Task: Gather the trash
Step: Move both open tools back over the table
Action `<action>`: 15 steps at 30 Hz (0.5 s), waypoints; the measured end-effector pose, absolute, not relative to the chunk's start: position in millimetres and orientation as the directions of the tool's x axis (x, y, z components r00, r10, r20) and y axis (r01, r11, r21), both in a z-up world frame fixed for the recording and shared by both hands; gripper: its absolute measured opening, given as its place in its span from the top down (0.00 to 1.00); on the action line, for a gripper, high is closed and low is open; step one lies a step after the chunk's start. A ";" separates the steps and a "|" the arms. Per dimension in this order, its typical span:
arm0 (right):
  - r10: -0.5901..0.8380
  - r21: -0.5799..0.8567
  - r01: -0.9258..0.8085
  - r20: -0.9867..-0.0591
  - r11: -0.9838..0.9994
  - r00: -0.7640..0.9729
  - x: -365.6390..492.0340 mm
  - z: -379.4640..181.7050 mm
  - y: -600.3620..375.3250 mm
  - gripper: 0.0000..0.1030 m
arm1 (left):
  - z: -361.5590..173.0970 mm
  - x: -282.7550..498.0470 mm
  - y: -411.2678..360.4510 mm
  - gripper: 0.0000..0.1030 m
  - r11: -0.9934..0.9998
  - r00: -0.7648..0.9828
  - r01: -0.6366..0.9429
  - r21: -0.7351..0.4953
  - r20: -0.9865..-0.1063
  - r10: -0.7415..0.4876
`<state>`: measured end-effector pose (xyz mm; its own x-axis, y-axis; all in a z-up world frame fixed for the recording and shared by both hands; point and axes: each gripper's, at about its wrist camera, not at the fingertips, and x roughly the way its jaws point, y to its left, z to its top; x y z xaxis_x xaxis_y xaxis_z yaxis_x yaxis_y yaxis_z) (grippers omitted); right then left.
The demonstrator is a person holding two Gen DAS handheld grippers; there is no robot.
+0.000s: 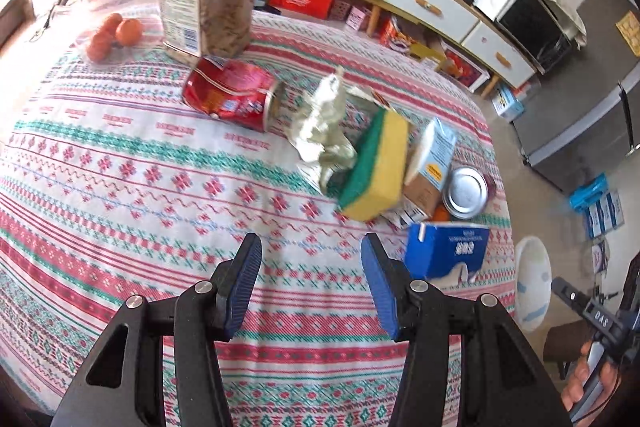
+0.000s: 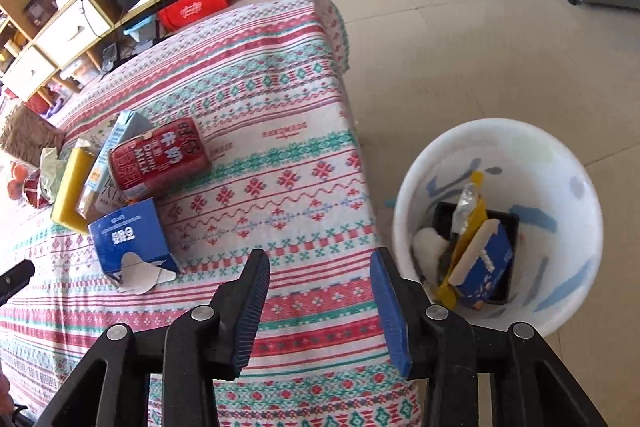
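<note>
Both grippers are angled steeply down over the tablecloth (image 2: 280, 99). The left gripper (image 1: 311, 247) and right gripper (image 2: 320, 263) are held apart, empty. One blue carton (image 2: 132, 239) lies at left; one bin (image 2: 560, 163), lower right, holds trash.

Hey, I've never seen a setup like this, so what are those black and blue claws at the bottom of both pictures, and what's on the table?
There is no robot here. A person carries a two-fingered tool in each hand, each with its own camera looking along the fingers.

One picture is from the left hand-held gripper, the other from the right hand-held gripper. Both are open and hold nothing.

On the patterned tablecloth lie a crushed red can, crumpled pale paper, a yellow and green sponge, a blue carton and a red milk carton.

Beside the table stands a white bin already holding some trash.
</note>
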<state>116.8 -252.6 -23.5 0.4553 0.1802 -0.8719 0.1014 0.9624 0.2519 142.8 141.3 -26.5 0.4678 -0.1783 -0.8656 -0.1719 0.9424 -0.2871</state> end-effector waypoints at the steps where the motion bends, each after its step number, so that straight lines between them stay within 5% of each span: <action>1: 0.199 0.264 0.087 -0.871 0.961 0.449 118.5 -25.5 -245.9 0.50 | -26.0 146.1 148.1 0.47 0.936 0.472 -0.187 -0.298 -0.863 -0.180; 15: 0.351 0.364 -0.038 -0.860 0.931 0.369 142.0 -52.3 -177.0 0.44 | -36.7 208.1 129.3 0.47 0.954 0.527 -0.111 -0.277 -0.831 -0.180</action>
